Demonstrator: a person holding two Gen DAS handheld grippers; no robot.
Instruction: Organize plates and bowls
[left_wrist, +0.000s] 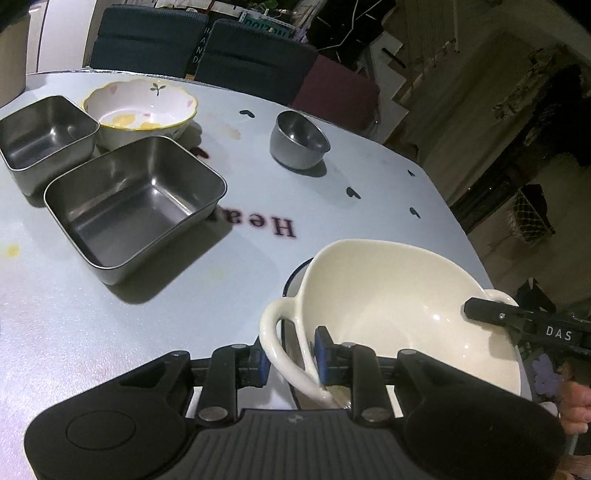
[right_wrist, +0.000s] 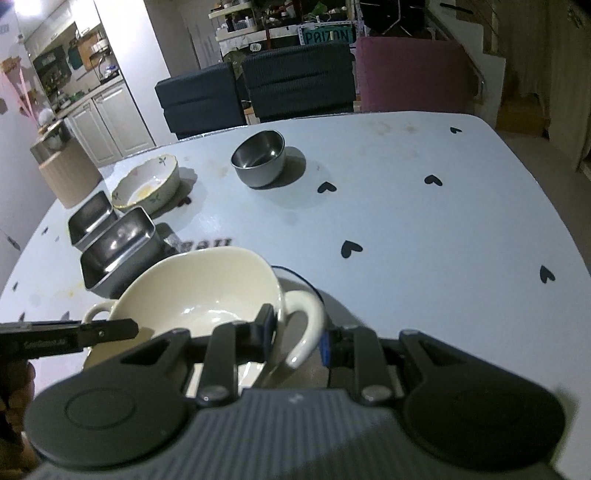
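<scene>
A cream two-handled bowl (left_wrist: 399, 306) sits over a dark-rimmed plate (left_wrist: 291, 280) at the table's near edge. My left gripper (left_wrist: 291, 354) is shut on the bowl's left handle (left_wrist: 277, 332), one pad inside the rim. My right gripper (right_wrist: 299, 332) is shut on the opposite handle (right_wrist: 306, 325) of the bowl (right_wrist: 199, 291). The right gripper's finger also shows at the bowl's far rim in the left wrist view (left_wrist: 491, 310). Two square steel trays (left_wrist: 136, 203) (left_wrist: 44, 136), a flowered ceramic bowl (left_wrist: 144, 110) and a small round steel bowl (left_wrist: 299, 140) stand further back.
The light blue table (right_wrist: 406, 221) with black heart marks has open surface to the right. Dark chairs (right_wrist: 258, 92) and a maroon seat (right_wrist: 410, 74) stand behind the far edge. A wooden stool (right_wrist: 70, 173) stands at the far left.
</scene>
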